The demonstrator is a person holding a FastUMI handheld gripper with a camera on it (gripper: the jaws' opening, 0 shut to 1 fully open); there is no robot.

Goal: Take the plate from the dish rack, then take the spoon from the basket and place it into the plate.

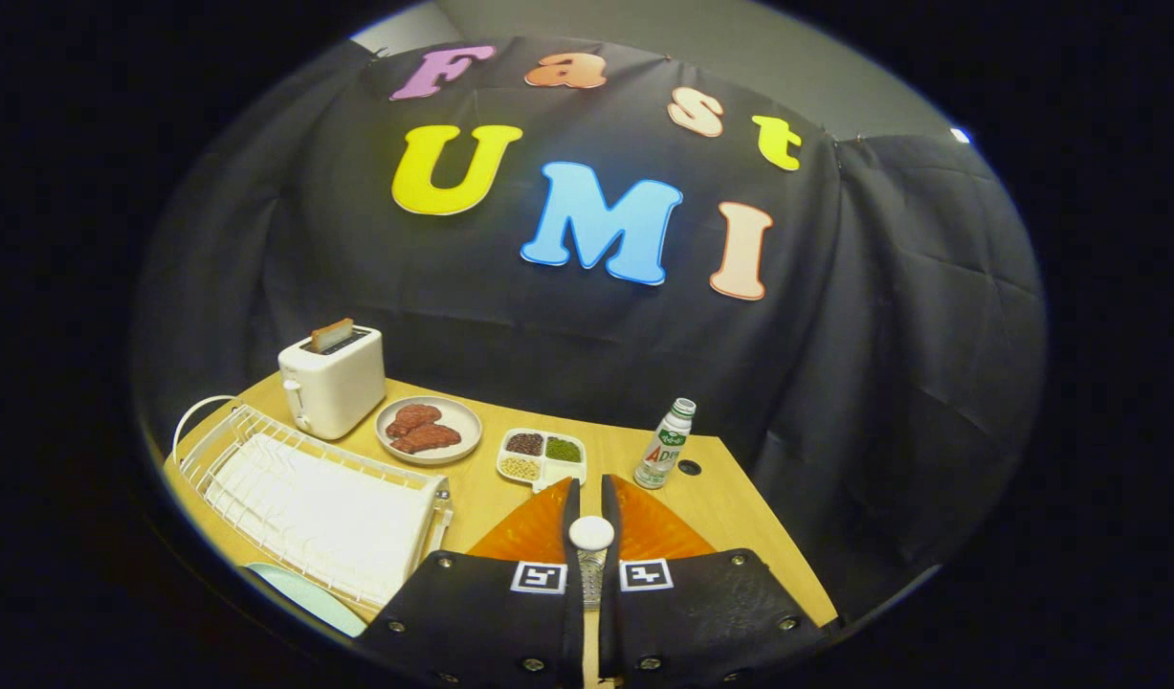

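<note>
1. The gripper (591, 512) had its two fingers drawn close together, and between them sat the spoon (591, 536): its pale rounded bowl rested in the narrow slot, with the metal handle running back toward the gripper body. Both fingers appeared to press on it, so I judged the spoon grasped.

2. The spoon's long axis lay along the fingers, bowl forward, handle back.

3. Directly beneath and just ahead of the fingers lay an orange surface (534, 536), which showed on both sides of them. It was probably the plate of the task, though the fingers and gripper body hid most of it and no rim showed, so I could not be sure.

4. The relation that mattered: the spoon hung straight above that orange surface, so the coming move looked like a short drop downward, not a reach to either side.

5. The dish rack (309, 498) stood well to the left of the fingers on the wooden table (730, 498), with a pale green rim (309, 598) below it.

6. Beyond the fingers stood a divided tray of beans (542, 455), a dish of meat (428, 430), a toaster (333, 381) and a bottle (664, 445), all clear of the drop.

7. With the spoon apparently in hand over the orange surface, the task seemed near its last step.
</note>
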